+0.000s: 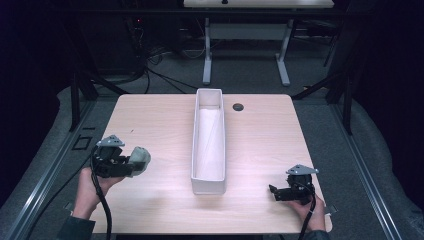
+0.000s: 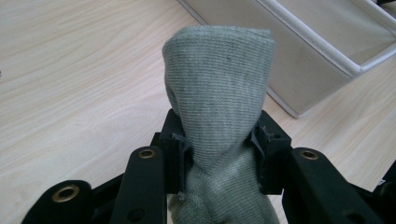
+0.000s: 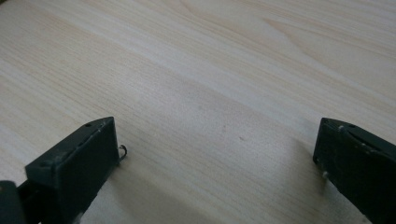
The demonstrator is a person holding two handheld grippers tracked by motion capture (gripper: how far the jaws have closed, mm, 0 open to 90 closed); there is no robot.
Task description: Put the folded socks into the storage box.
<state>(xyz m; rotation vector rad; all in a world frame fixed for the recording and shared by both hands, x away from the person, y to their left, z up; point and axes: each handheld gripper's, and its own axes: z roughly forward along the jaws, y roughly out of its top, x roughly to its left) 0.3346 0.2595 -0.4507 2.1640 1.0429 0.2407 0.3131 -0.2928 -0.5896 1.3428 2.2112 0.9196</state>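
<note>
A grey-green sock (image 2: 219, 88) stands up between the jaws of my left gripper (image 2: 218, 144), which is shut on it. In the high view the left gripper (image 1: 131, 164) is at the table's left side with the sock (image 1: 141, 159) bunched at its tip, well left of the long white bin (image 1: 207, 176). My right gripper (image 1: 273, 190) rests low near the table's front right, its jaws pointing left toward the bin. In the right gripper view the right gripper (image 3: 217, 149) is open, with bare wood between its wide-apart jaws.
The white bin (image 2: 322, 60) runs lengthwise down the middle of the light wooden table (image 1: 160, 115) and looks empty inside. A small dark round grommet (image 1: 238, 106) sits right of the bin's far end. Desk legs and cables stand beyond the table.
</note>
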